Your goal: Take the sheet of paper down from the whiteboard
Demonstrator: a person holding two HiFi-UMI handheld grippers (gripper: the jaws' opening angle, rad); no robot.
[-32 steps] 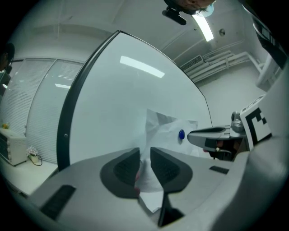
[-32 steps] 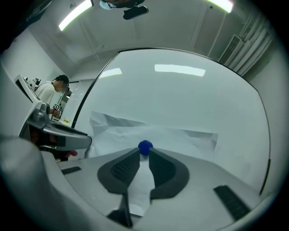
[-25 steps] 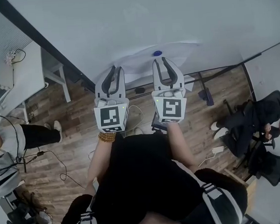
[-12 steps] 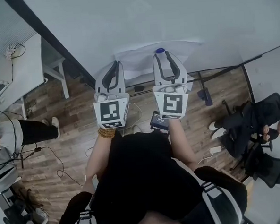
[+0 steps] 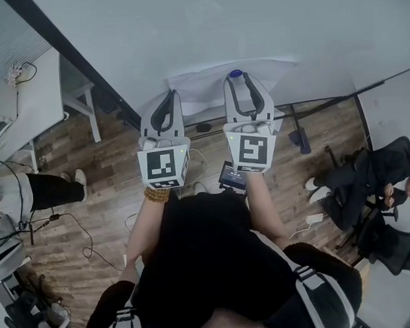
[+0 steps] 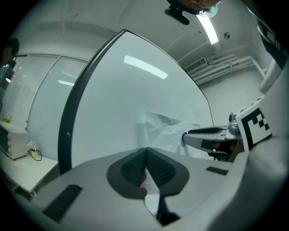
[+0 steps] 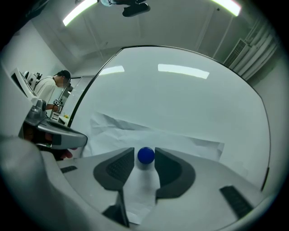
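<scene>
A creased white sheet of paper [image 5: 200,89] hangs on the whiteboard [image 5: 217,27], pinned by a round blue magnet [image 5: 235,73]. My left gripper [image 5: 168,95] is at the sheet's left edge, and in the left gripper view its jaws [image 6: 146,150] are shut with the white paper [image 6: 167,131] pinched between them. My right gripper [image 5: 237,83] reaches up to the magnet. In the right gripper view the magnet [image 7: 145,155] sits between the opening jaws [image 7: 145,152], with slim gaps on both sides and the paper [image 7: 185,140] behind it.
The board's stand legs [image 5: 296,130] rest on a wooden floor with cables [image 5: 85,243]. A white table [image 5: 28,108] stands at the left. One person [image 5: 20,199] is at the left and others sit at the right [image 5: 372,177].
The right gripper's jaws have spread apart around the blue magnet. Both hands stay at the board, and the left gripper keeps its hold on the paper's edge.
</scene>
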